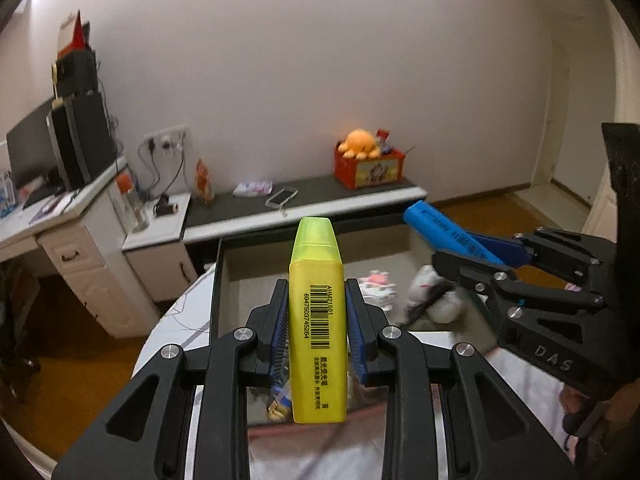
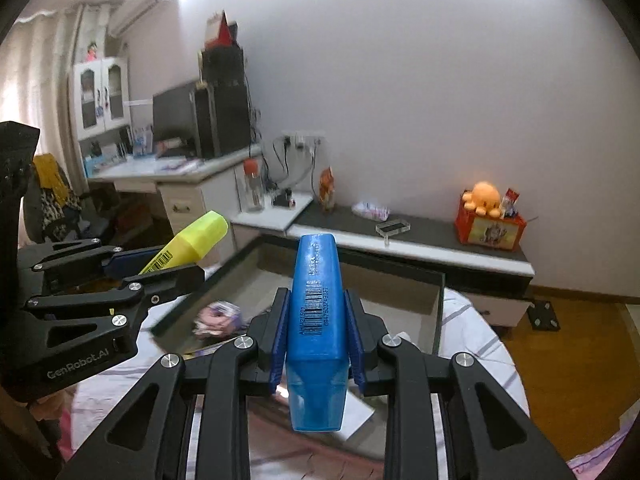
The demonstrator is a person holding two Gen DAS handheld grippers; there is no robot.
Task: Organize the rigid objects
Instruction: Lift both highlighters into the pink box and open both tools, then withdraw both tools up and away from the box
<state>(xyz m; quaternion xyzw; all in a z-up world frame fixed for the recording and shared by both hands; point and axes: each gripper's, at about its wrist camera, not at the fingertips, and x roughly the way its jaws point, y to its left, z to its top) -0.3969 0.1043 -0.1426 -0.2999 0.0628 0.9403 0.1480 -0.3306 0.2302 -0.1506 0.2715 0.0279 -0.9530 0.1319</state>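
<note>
Both grippers angled downward over open box. Left gripper jaws clamped on one yellow highlighter; right gripper jaws clamped on one blue highlighter.

black gripper, blue pads

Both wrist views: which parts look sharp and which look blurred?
Left wrist view: yellow highlighter in the left gripper is sharp; the box contents behind smear. Right wrist view: blue highlighter in the right gripper is sharp; the furniture edges streak.
</note>
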